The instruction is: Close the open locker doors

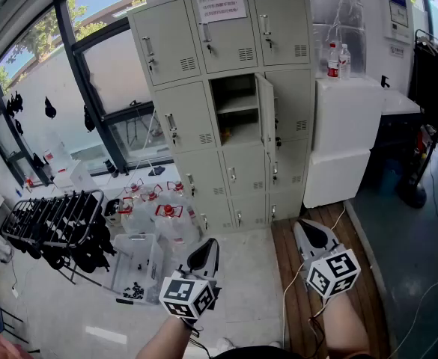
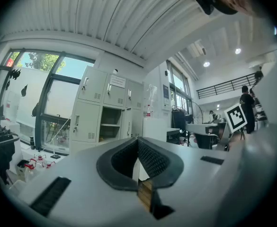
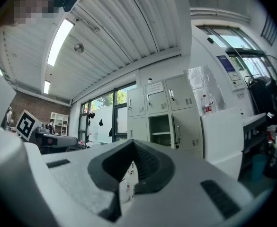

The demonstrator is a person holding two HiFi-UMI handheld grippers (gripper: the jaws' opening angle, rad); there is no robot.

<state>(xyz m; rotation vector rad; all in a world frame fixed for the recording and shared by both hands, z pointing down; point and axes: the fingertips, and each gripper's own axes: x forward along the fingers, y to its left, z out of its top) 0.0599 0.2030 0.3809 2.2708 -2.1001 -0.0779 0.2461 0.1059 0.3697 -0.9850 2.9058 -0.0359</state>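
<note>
A grey locker cabinet [image 1: 226, 103] stands against the far wall. Its middle compartment [image 1: 236, 111] is open, with one shelf inside, and its door [image 1: 266, 112] swings out to the right, edge-on to me. The other doors are closed. My left gripper [image 1: 204, 257] and right gripper [image 1: 313, 236] hang low in the head view, well short of the cabinet, both shut and empty. The open compartment [image 2: 109, 123] shows in the left gripper view beyond the shut gripper [image 2: 138, 151]. In the right gripper view the open door [image 3: 175, 130] stands past the shut gripper [image 3: 132, 161].
Large water jugs [image 1: 159, 208] crowd the floor left of the cabinet, beside a clear bin [image 1: 140, 264] and a black rack [image 1: 54, 219]. A white box unit [image 1: 346, 137] with two bottles [image 1: 337, 60] stands to the right. Wooden boards [image 1: 293, 275] lie underfoot.
</note>
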